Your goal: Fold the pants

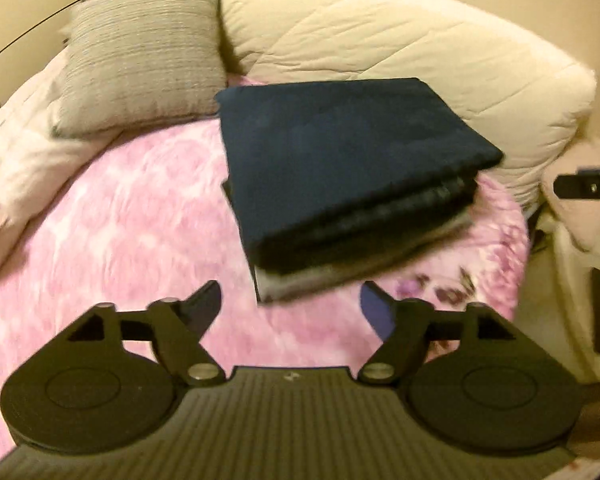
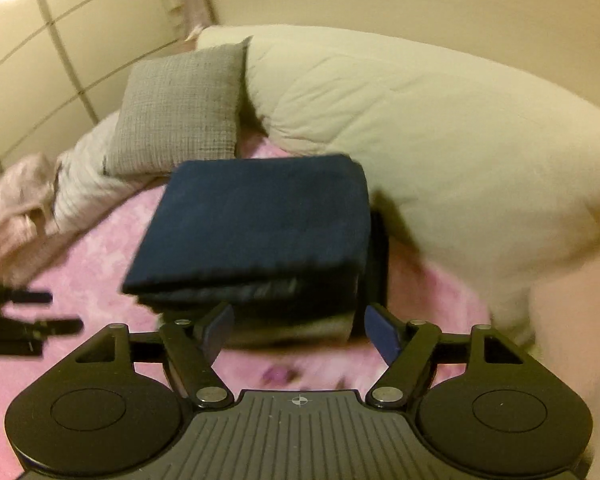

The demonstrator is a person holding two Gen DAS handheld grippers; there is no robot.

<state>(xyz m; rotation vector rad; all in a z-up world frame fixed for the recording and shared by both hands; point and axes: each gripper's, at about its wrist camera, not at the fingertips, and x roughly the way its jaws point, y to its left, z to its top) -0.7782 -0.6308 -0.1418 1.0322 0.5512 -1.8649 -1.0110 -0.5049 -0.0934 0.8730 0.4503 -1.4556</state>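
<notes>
Folded dark navy pants (image 1: 340, 152) lie on top of a stack of folded clothes with a grey piece (image 1: 300, 280) at the bottom, on the pink bedspread (image 1: 132, 220). My left gripper (image 1: 292, 300) stands open just in front of the stack, touching nothing. In the right wrist view the same navy pants (image 2: 256, 220) sit straight ahead, and my right gripper (image 2: 300, 324) is open with its blue pads at the stack's near edge, holding nothing. The right gripper's fingers (image 1: 588, 188) show at the right edge of the left wrist view; the left gripper's fingers (image 2: 40, 326) show at the left of the right wrist view.
A grey cushion (image 1: 140, 60) and a cream quilted duvet (image 1: 380, 36) lie behind the stack. White bedding (image 2: 84, 176) and a pale pink garment (image 2: 12, 208) are bunched at the left. Wardrobe doors (image 2: 32, 60) stand beyond the bed.
</notes>
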